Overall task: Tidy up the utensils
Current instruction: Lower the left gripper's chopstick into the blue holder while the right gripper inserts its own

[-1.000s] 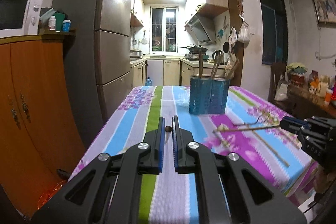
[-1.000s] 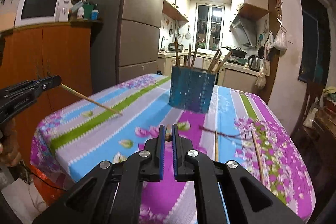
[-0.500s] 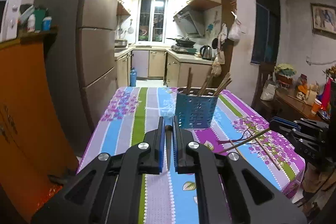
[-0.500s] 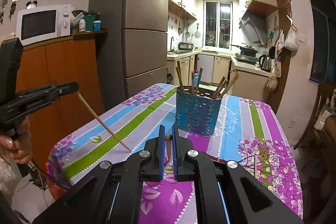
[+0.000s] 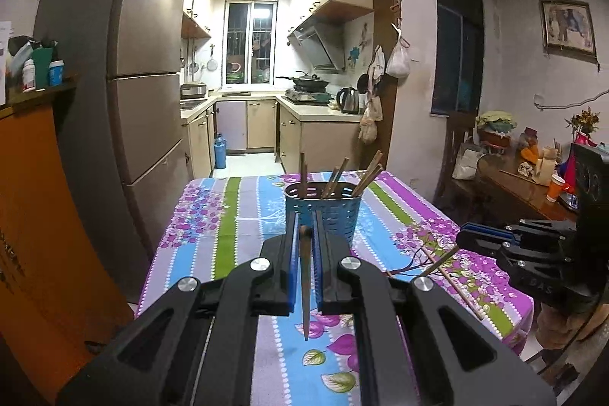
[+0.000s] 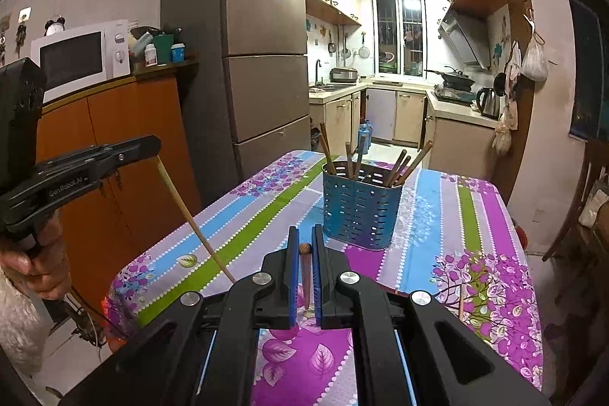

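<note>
A blue perforated utensil holder (image 5: 323, 208) (image 6: 359, 206) with several wooden chopsticks in it stands on the striped floral tablecloth. My left gripper (image 5: 303, 215) is shut on a chopstick (image 5: 304, 284) that points down at the table; it also shows in the right wrist view (image 6: 156, 144) with its chopstick (image 6: 194, 221) slanting down. My right gripper (image 6: 303, 231) is shut on another chopstick (image 6: 305, 276); it shows at the right in the left wrist view (image 5: 462, 238). Both are raised in front of the holder.
Loose chopsticks (image 5: 451, 282) lie on the tablecloth at the right (image 6: 461, 303). A fridge (image 6: 247, 63) and an orange cabinet (image 6: 125, 155) with a microwave (image 6: 76, 59) stand at the left. A side table (image 5: 525, 185) with clutter is at the right.
Both grippers have risen and pulled back from the table, each with its chopstick. The chopsticks have tilted from near level to pointing steeply down.
</note>
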Available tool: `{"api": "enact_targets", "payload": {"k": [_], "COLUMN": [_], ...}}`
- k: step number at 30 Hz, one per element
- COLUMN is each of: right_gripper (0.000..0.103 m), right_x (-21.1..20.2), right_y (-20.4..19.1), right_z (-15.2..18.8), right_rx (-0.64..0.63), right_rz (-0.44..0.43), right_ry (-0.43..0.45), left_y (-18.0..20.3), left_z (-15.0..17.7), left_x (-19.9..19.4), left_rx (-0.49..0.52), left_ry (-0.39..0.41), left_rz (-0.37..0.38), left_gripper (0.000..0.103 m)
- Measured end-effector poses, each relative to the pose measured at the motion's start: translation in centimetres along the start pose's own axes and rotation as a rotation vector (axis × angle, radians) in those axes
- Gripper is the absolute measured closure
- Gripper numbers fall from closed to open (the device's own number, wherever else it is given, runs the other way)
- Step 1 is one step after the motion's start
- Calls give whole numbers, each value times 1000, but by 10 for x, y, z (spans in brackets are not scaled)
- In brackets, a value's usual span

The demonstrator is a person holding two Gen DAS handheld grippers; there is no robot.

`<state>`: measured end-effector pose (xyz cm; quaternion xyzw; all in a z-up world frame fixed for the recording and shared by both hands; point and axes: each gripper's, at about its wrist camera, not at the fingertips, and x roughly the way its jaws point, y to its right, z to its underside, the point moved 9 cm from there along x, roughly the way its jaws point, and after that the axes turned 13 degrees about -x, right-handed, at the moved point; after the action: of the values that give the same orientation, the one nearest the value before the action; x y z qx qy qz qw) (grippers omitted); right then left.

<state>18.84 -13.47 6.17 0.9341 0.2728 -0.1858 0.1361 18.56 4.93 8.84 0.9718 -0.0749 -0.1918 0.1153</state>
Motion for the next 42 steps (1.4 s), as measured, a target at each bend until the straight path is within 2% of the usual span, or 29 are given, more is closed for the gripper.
{"api": "enact_targets", "payload": {"k": [3,7,13,16,19,22,24,28,31,34,42], "right_gripper": [95,95,95,95,95,95,95,95,95,95,95], "right_x": [-3,-16,-31,-32,-25,-3,12,50,81,103,143], "right_y": [7,23,58,82,100,125,137,151,156,158,155], "right_z": [-6,-40,-108,-146,-169,-185,-188,-186,-177,-167,-146], "right_rx": [3,-17,-17,-13,-12,11,25,50,70,80,92], "right_rz": [9,47,107,155,198,218,223,219,200,189,167], "right_ry": [8,68,169,222,248,251,243,218,188,165,116], "left_y": [9,20,50,62,68,68,68,68,63,55,29], "left_z": [-4,-29,-109,-145,-174,-190,-195,-194,-180,-163,-126], "left_x": [5,7,11,22,41,66,82,116,144,169,219], "left_rx": [10,20,67,55,48,18,2,12,-4,20,16], "left_ry": [5,42,189,223,257,251,244,244,210,196,122], "left_rz": [13,34,44,57,46,51,67,52,69,30,11], "left_gripper": [98,98,98,98,98,98,98,98,98,98,98]}}
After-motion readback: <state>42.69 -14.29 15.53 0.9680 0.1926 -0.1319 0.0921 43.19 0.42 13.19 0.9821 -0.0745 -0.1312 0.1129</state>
